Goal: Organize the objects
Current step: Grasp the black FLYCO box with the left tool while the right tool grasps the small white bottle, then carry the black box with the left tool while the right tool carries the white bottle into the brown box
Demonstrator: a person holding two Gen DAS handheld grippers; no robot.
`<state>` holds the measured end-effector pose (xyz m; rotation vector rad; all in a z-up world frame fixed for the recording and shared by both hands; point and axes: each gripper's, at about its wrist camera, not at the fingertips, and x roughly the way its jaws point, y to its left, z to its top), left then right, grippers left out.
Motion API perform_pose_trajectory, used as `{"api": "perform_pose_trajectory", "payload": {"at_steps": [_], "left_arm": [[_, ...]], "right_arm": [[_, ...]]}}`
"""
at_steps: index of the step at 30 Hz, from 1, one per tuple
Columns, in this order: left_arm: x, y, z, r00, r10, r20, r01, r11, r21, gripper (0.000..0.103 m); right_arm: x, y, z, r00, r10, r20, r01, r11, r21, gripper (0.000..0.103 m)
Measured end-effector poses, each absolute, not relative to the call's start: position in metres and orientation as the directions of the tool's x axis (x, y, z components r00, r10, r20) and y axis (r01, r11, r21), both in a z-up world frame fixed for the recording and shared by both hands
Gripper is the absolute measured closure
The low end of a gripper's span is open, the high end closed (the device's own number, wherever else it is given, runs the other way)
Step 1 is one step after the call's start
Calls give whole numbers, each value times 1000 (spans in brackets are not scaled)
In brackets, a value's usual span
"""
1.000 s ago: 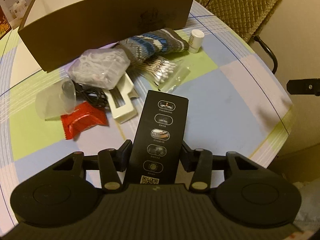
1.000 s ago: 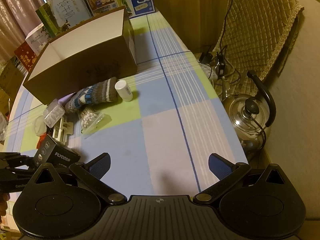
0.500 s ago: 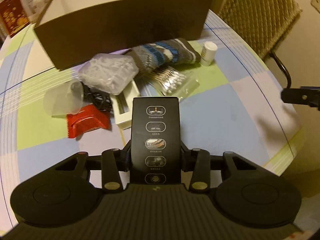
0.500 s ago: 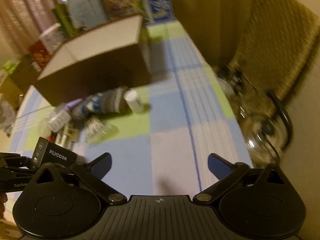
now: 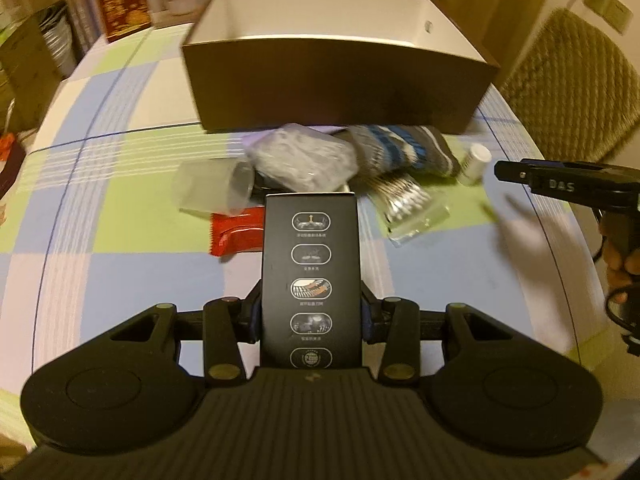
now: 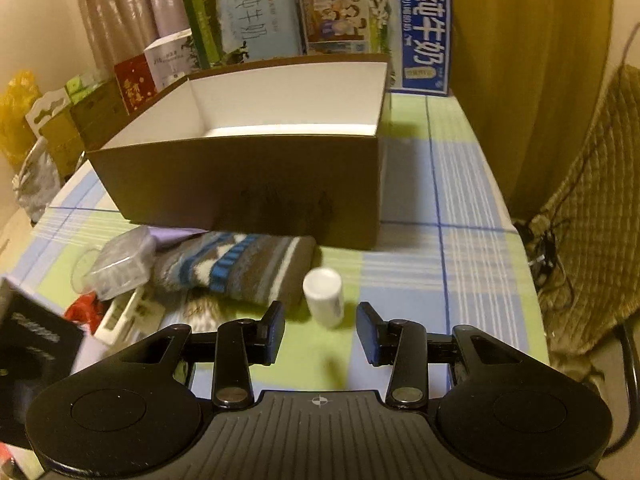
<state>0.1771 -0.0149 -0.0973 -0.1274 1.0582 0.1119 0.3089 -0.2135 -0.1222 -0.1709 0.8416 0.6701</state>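
My left gripper (image 5: 311, 312) is shut on a black product box (image 5: 311, 276), held above the checked table and pointing at the open brown carton (image 5: 340, 84). The same black box (image 6: 32, 340) shows at the left edge of the right wrist view. My right gripper (image 6: 320, 330) is open, low over the table, its fingers either side of a small white bottle (image 6: 323, 297) just ahead. It also shows at the right of the left wrist view (image 5: 500, 170). A striped sock (image 6: 240, 266) lies in front of the carton (image 6: 240, 196).
A pile lies before the carton: a clear plastic box (image 5: 304, 160), a clear cup (image 5: 212, 192), a red packet (image 5: 236, 234), a bag of cotton swabs (image 5: 408, 204). Milk cartons (image 6: 376, 36) stand behind. A woven chair (image 5: 572, 88) is to the right.
The left gripper rose and swung toward the carton with the black box. The right gripper dropped and moved in on the white bottle, its fingers now closer together.
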Motion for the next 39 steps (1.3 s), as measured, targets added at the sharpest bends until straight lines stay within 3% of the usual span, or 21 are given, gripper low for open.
{"api": "perform_pose_trajectory", "payload": {"at_steps": [11, 13, 17, 30, 39], "left_arm": [[171, 6, -79, 514, 108, -851, -257, 966, -33, 65], [172, 11, -76, 518, 112, -848, -264, 964, -34, 65], [176, 20, -68, 533, 111, -839, -256, 966, -36, 65], [237, 42, -13, 635, 44, -771, -97, 995, -24, 65], [307, 47, 13, 698, -7, -716, -18, 999, -28, 65]], "right_arm": [[335, -195, -147, 474, 449, -758, -638, 768, 56, 66], [337, -195, -149, 468, 447, -763, -642, 764, 54, 79], [335, -196, -144, 472, 450, -758, -646, 762, 51, 79], [330, -190, -40, 512, 558, -653, -643, 753, 139, 79], [354, -153, -11, 540, 590, -601, -653, 744, 144, 79]]}}
